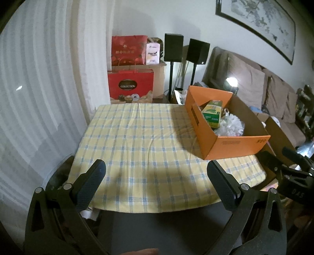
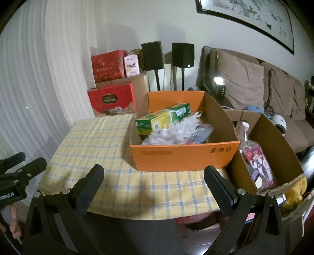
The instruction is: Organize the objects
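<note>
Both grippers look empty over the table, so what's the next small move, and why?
Probably ease the right gripper forward toward the orange box and down over the green carton. Both sets of jaws stand open and empty, the checked tablecloth is bare, and the carton lies on top, easiest to reach.

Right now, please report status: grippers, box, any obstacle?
Left gripper open, empty. Right gripper open, empty. Orange box on tablecloth, green carton inside. Nothing in the way.

Orange box [image 2: 184, 157] contents: lower items buried under white fluff [image 2: 172, 133] (unidentifiable)
Painting [image 2: 255, 17]: cropped by frame edge
</note>
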`<state>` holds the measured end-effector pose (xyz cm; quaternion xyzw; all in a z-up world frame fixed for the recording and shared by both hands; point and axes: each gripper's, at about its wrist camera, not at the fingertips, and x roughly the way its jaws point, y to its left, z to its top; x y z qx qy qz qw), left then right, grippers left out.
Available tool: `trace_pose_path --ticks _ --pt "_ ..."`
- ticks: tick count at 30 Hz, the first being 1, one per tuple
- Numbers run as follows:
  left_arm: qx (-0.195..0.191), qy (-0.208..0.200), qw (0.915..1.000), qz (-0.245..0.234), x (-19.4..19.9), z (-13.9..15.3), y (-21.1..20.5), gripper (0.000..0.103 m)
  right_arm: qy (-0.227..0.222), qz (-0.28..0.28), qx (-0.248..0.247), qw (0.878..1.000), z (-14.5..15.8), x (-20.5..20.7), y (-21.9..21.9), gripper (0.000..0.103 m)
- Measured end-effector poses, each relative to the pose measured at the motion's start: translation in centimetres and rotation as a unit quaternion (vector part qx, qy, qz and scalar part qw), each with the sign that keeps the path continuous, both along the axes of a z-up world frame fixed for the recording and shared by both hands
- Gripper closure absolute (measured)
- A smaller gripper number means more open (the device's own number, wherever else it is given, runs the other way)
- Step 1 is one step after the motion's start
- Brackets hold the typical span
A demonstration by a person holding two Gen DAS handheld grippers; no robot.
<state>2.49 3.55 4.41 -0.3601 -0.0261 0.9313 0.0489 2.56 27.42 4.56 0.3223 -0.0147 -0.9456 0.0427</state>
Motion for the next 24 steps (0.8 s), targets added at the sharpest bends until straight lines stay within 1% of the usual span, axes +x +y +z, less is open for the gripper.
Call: trace_pose_path --ticks 12,24 --pt "-0.006 0.007 0.9999 0.011 0.8 0.1 -0.3 0.0 0.006 0.009 0.009 1.0 0.3 0.9 -1.1 0.0" --pt "-0.004 0.011 0.9997 0.02 0.9 0.2 -0.9 0.0 0.011 0.006 0.011 1.0 0.6 1.1 -1.1 0.0"
